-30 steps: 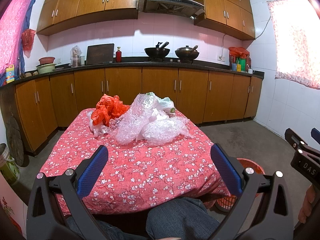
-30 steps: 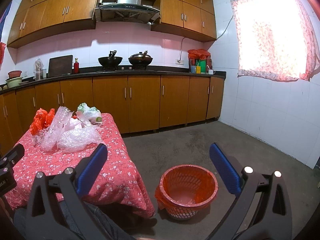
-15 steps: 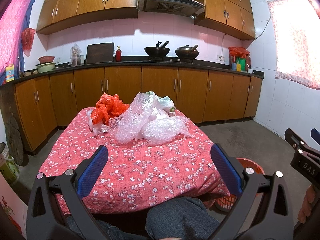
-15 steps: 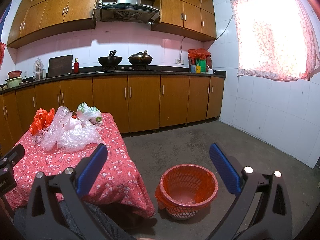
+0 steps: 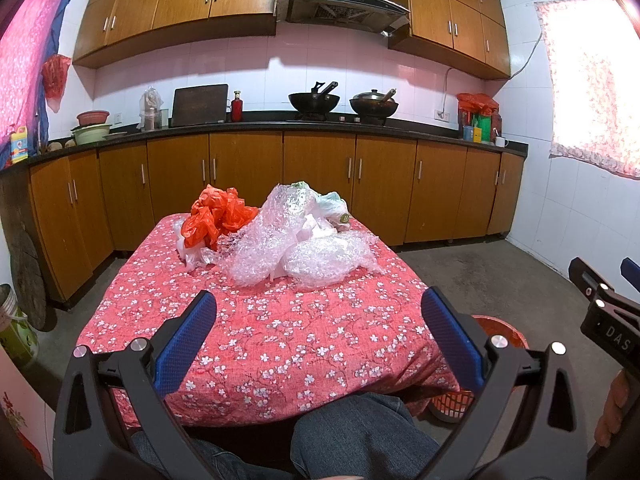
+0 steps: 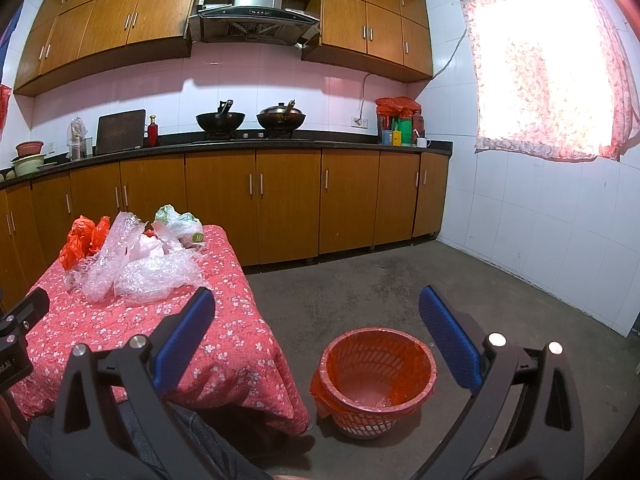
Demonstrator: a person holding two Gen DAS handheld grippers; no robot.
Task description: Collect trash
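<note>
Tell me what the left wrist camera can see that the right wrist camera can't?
Only the left wrist view shows the pink curtain on the far left wall and the yellow bottle below it. Only the right wrist view shows the whole red trash basket on the floor, with its red liner, and the whole bright window. Both show the table's flowered cloth, the bubble wrap, the orange plastic bag, and both woks on the counter.

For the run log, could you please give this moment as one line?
left gripper: open, empty | right gripper: open, empty | clear bubble wrap pile: on table | red lined basket: floor
</note>
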